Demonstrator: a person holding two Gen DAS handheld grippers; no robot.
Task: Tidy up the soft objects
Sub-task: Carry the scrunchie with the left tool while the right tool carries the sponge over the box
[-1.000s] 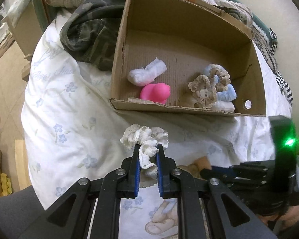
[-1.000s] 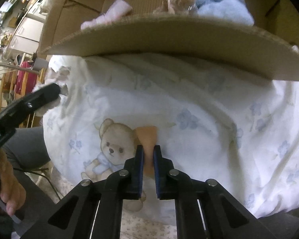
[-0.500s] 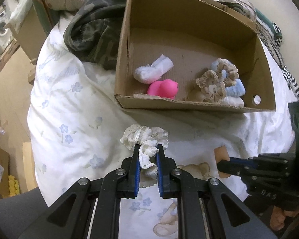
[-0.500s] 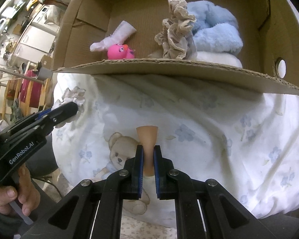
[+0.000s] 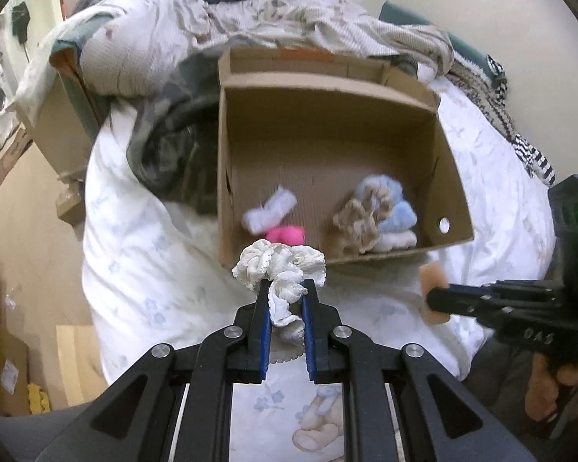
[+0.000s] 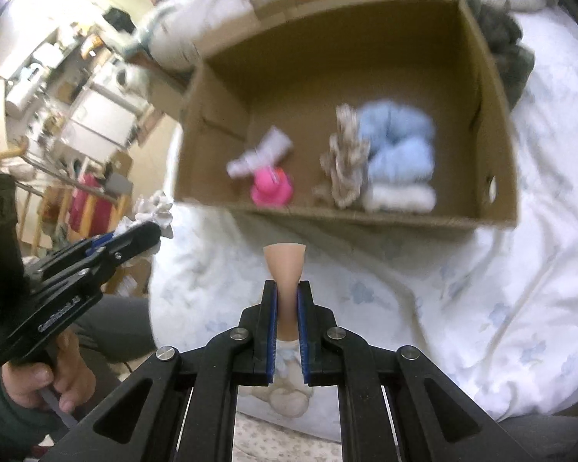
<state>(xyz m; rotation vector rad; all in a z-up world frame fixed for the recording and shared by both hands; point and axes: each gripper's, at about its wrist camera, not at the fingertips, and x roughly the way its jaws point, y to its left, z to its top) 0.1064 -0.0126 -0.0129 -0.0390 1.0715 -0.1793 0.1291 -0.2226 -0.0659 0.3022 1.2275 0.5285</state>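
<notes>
My left gripper point(image 5: 286, 288) is shut on a white frilly scrunchie point(image 5: 280, 265) and holds it in the air just before the near wall of the cardboard box point(image 5: 327, 73). My right gripper point(image 6: 287, 288) is shut on a beige soft sponge point(image 6: 285, 265), also raised short of the box point(image 6: 497, 123). It shows at the right in the left wrist view point(image 5: 433, 288). Inside the box lie a pink toy point(image 6: 271, 188), a white cloth roll point(image 6: 260, 154), a beige scrunchie point(image 6: 345, 161) and blue fluffy pieces point(image 6: 399, 142).
The box rests on a bed with a white flowered sheet point(image 5: 135, 238). Camouflage clothing point(image 5: 169, 146) and piled blankets point(image 5: 289, 11) lie behind and left of the box. The bed edge and floor are at the left point(image 5: 31, 231).
Both grippers have risen with their objects and tilted up, so the box now lies lower and more open to view. Both stay shut.
</notes>
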